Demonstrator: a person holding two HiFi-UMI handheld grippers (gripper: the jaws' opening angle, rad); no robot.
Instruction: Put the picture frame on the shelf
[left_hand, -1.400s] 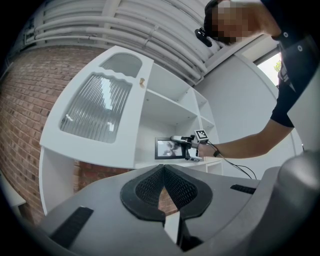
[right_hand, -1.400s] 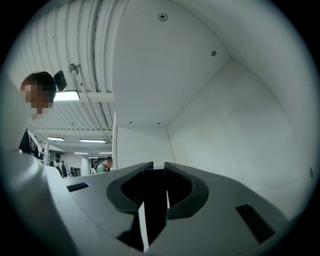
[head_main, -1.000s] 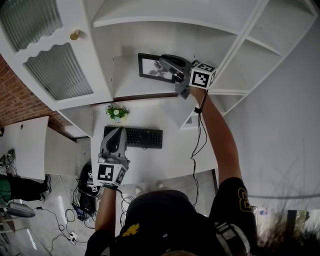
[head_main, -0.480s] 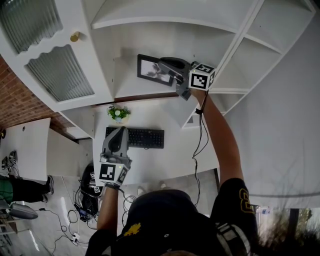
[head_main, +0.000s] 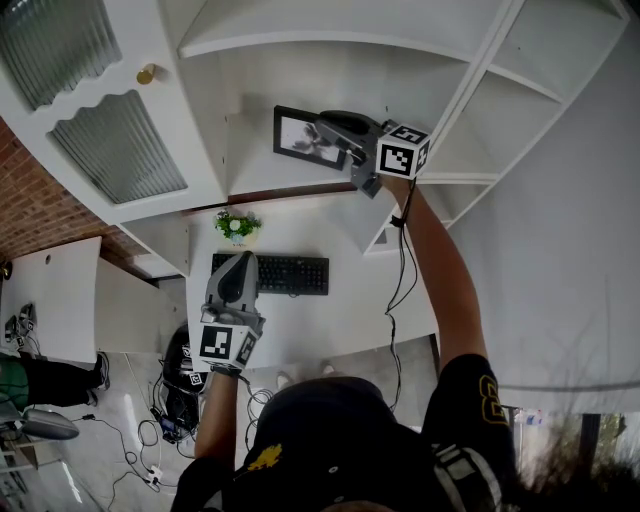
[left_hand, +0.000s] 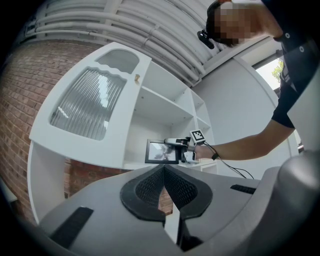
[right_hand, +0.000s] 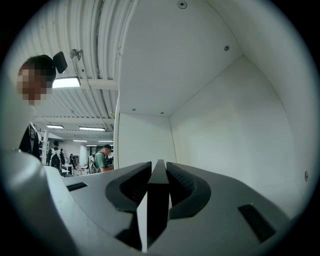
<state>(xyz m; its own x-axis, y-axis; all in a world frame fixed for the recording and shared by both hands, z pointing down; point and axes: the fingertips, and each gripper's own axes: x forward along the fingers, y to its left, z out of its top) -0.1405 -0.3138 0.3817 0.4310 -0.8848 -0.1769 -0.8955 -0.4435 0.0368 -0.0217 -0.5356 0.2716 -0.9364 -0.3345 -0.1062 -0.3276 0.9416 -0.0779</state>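
Observation:
The black picture frame (head_main: 298, 136) stands upright on the white shelf (head_main: 258, 165), its photo facing out. My right gripper (head_main: 326, 137) reaches into the shelf bay and is on the frame's right edge; in the right gripper view the frame's thin edge (right_hand: 159, 200) runs between the pads (right_hand: 176, 186), which lie against it on both sides. Those jaws have just been opening a little, with the frame still between them. The left gripper view shows the frame (left_hand: 161, 151) and the right gripper (left_hand: 176, 145) from afar. My left gripper (head_main: 238, 262) hangs lower over the desk, shut and empty.
An open cabinet door with ribbed glass (head_main: 115, 145) and a brass knob (head_main: 147, 73) stands left of the bay. Below are a white desk (head_main: 345, 315) with a black keyboard (head_main: 272, 274) and a small potted plant (head_main: 237, 225). More shelf compartments (head_main: 500, 110) lie to the right.
Almost nothing differs: the frame and the right gripper stay in the same spot on the shelf, and the left gripper holds still over the desk.

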